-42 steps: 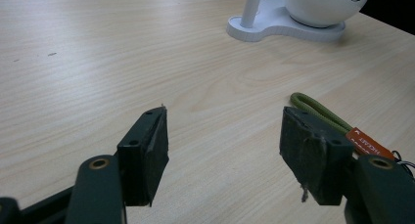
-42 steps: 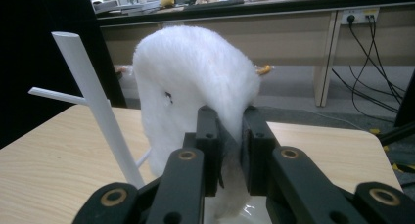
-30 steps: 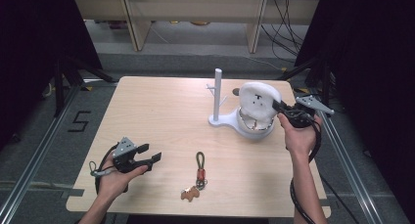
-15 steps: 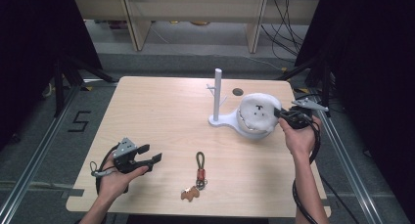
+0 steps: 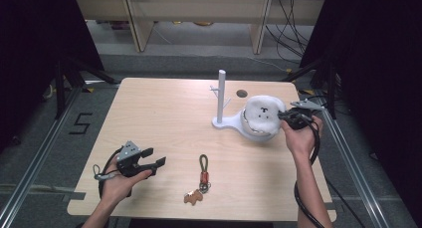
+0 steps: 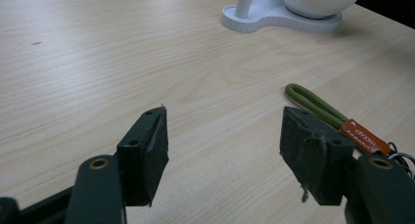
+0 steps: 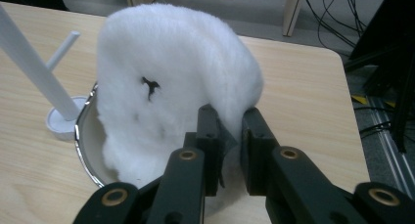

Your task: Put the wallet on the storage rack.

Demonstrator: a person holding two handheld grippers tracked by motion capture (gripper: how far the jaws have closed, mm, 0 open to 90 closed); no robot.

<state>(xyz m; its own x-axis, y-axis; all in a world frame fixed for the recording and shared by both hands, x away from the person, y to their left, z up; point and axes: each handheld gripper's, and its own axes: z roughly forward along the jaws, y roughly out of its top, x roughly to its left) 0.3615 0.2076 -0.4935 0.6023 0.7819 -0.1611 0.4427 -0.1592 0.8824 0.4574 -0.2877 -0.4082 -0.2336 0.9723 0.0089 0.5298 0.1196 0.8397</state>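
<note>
A white fluffy plush piece with a small black mark and a silver rim beneath it rests on the base of a white peg stand at the table's right. My right gripper is shut on the plush's near edge. The plush hides part of the stand's base. A keychain with a green loop and an orange tag lies at the front middle. My left gripper is held open just left of it, with nothing between its jaws.
The light wooden table has a small dark hole behind the stand. Cables and shelf legs lie on the floor beyond the far edge. Black frames and metal rails run along both sides of the table.
The plush has shifted slightly down and to the right with my right gripper, uncovering the hole in the table behind it. My left gripper has stayed put.
</note>
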